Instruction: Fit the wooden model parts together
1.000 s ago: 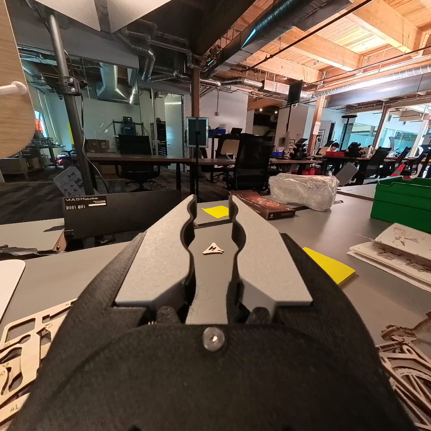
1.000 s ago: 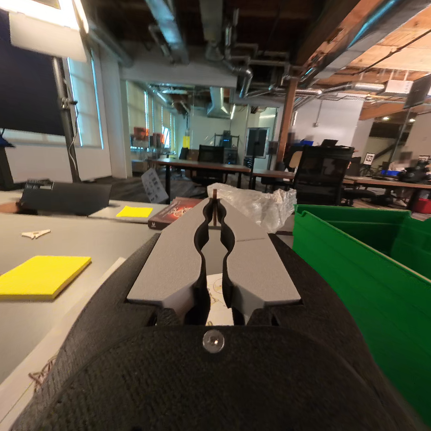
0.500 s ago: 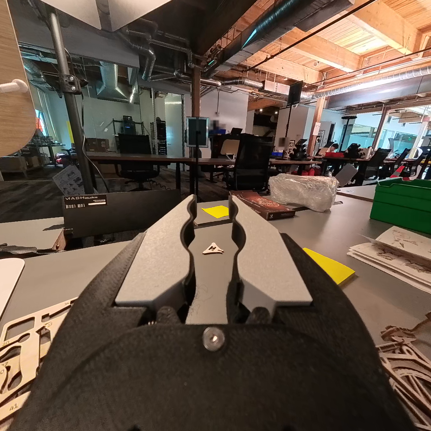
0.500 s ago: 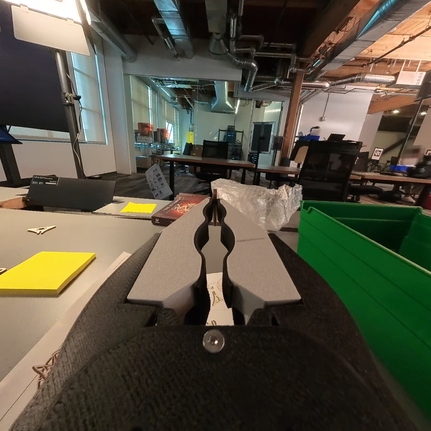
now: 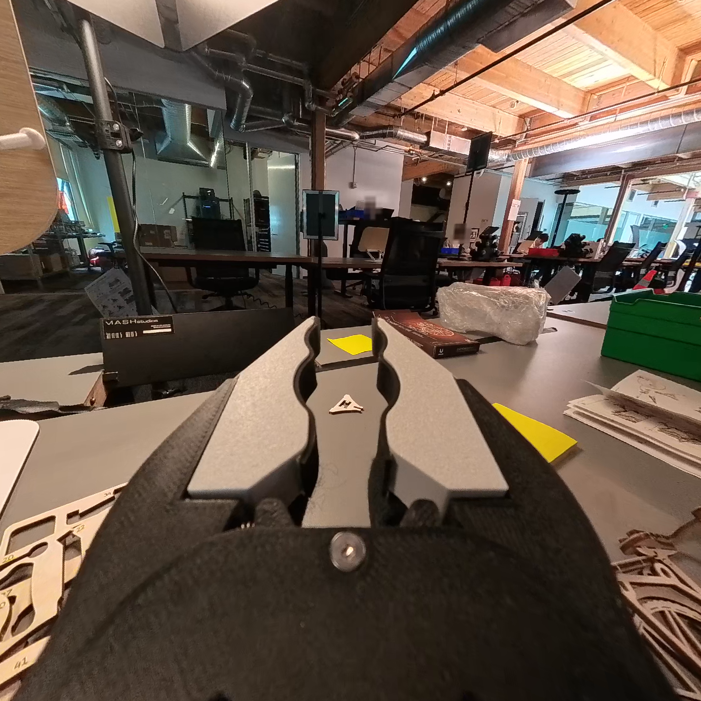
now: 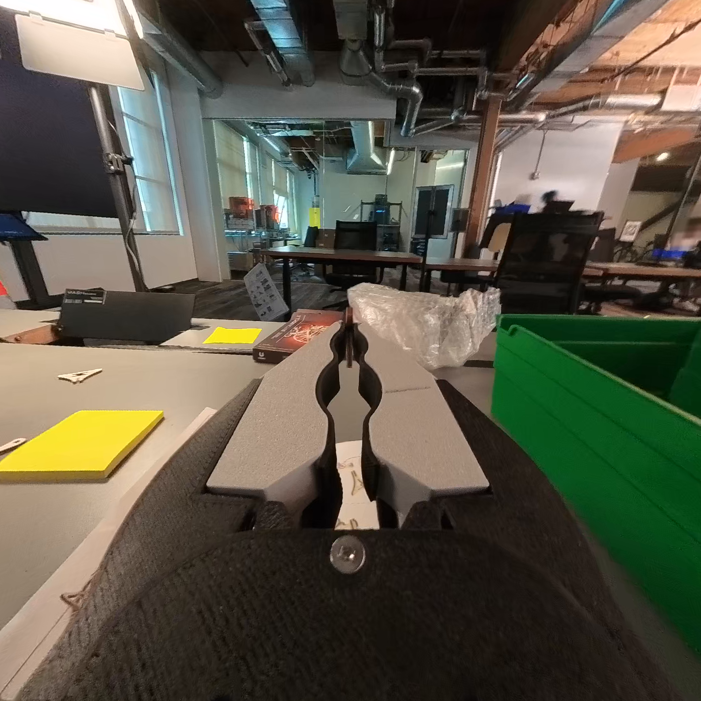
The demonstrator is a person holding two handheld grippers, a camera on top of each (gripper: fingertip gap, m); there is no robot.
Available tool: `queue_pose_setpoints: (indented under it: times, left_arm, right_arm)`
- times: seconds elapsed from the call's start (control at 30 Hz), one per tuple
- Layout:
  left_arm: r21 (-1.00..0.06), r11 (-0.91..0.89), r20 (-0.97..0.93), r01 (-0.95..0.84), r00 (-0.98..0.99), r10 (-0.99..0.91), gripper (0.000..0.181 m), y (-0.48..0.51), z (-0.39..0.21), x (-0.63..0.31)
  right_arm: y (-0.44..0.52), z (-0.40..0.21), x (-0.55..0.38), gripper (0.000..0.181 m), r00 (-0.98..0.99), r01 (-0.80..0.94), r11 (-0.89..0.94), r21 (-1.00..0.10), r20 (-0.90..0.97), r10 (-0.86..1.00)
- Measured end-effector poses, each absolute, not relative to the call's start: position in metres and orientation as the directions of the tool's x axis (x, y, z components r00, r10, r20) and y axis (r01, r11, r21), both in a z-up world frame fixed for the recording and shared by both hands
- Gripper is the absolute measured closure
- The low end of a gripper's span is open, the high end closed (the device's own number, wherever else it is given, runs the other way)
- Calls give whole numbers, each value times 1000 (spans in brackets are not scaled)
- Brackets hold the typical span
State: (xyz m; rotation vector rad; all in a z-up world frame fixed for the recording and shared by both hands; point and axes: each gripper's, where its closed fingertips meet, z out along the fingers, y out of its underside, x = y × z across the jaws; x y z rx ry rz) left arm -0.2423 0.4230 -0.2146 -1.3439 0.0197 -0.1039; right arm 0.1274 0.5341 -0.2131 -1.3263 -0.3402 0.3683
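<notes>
A small triangular wooden part (image 5: 345, 404) lies flat on the grey table (image 5: 113, 447), seen between my left gripper's (image 5: 345, 326) open, empty fingers. The same part shows at the far left in the right wrist view (image 6: 79, 375). My right gripper (image 6: 349, 330) is shut on a thin wooden piece (image 6: 348, 343) held upright, edge-on, at the fingertips. Wooden cut-out sheets lie at the lower left (image 5: 34, 561) and lower right (image 5: 660, 591) of the left wrist view.
A yellow sticky pad (image 6: 81, 444) lies left of my right gripper, a green bin (image 6: 591, 387) close on its right. Behind stand a dark box (image 6: 292, 337), a bubble-wrap bundle (image 6: 421, 322) and a black panel (image 5: 189, 341). Instruction booklets (image 5: 645, 413) lie at the right. The gap from one gripper's tips to the other's is roughly 40 cm. The bubble-wrap bundle (image 6: 421, 322) lies around 20 cm away from my right fingertips.
My right gripper has swung to the left with the wooden piece held, so the green bin slid right and the triangular part came nearer. The left gripper has stayed still.
</notes>
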Motion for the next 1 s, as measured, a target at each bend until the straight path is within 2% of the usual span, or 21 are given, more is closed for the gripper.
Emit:
queue_pose_setpoints:
  times: [1.0]
  left_arm:
    - [-972,224,58,75,995,-82,156,423,-214,-244]
  right_arm:
    - [534,-214,124,181,885,-62,198,-978,38,464]
